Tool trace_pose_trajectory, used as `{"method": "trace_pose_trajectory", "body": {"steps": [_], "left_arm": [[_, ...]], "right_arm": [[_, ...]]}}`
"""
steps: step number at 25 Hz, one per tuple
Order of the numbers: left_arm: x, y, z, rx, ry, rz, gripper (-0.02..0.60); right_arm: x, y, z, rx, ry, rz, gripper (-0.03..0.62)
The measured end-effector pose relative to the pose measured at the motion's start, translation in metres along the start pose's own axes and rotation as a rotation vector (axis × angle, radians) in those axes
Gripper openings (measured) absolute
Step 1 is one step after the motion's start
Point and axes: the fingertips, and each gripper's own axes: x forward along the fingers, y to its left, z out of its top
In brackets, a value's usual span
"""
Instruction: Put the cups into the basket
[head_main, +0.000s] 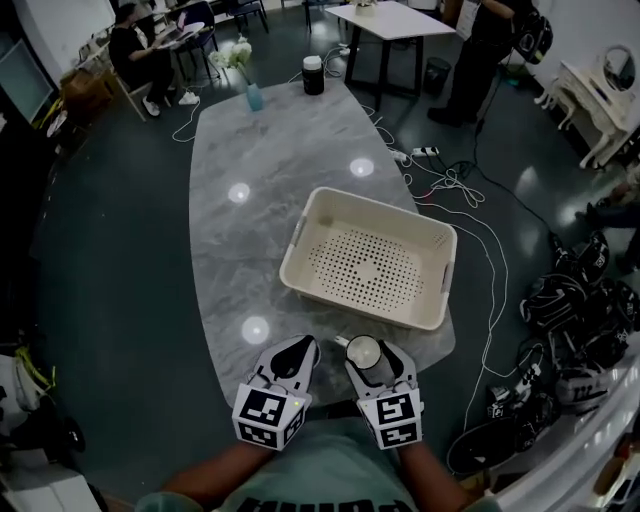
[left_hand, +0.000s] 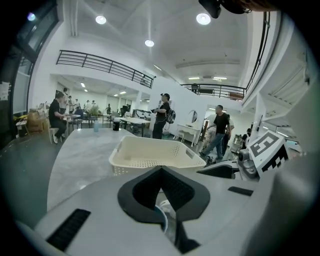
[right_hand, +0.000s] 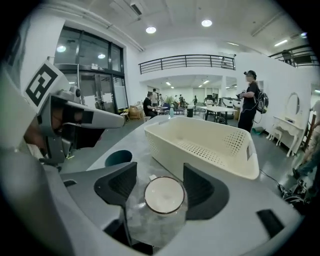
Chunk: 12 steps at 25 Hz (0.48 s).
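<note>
Right fingers (right_hand: 200, 189) are spread, one dark pad on each side of the white cup (right_hand: 164, 196), and neither pad presses on it. So the right gripper (right_hand: 161, 186) is bracketing the cup, not holding it. The cup stands upright on the table (head_main: 270, 150), close to my edge of it.

Left fingers (left_hand: 145, 187) are pressed together to a point, with nothing pinched between them. The left gripper (left_hand: 161, 172) hangs just beside the right one, and a teal cup (right_hand: 118, 157) stands upright on the table under it.

Now the risks, as I judge them. If I close off-centre, one pad meets the white cup first and shoves it, and it could tip or skid. The cup looks smooth, so a light squeeze could let it slip on the lift. The grippers are crowded, so swinging either one may clip the other, and a drop of the left one could knock the teal cup. The basket (right_hand: 200, 159) has its near wall just beyond the white cup, so a low carry would drive the cup into that wall.

Containers: the basket is empty, with only its perforated floor showing. The white cup is empty too. The teal cup's inside is dark, and I can't tell what it holds.
</note>
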Motion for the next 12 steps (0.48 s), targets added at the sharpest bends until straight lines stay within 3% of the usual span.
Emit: {"method": "trace_pose_trajectory", "body": {"steps": [6,12], "left_arm": [[0.008,0.001,-0.008,-0.02,0.014,0.04,0.006],[0.013,-0.007,-0.013,-0.023,0.023,0.055,0.006]], "right_arm": [[0.021,0.0,-0.021,-0.053,0.068,0.089,0.345],[0.034,-0.003,-0.038,-0.088,0.102,0.132,0.367]]}}
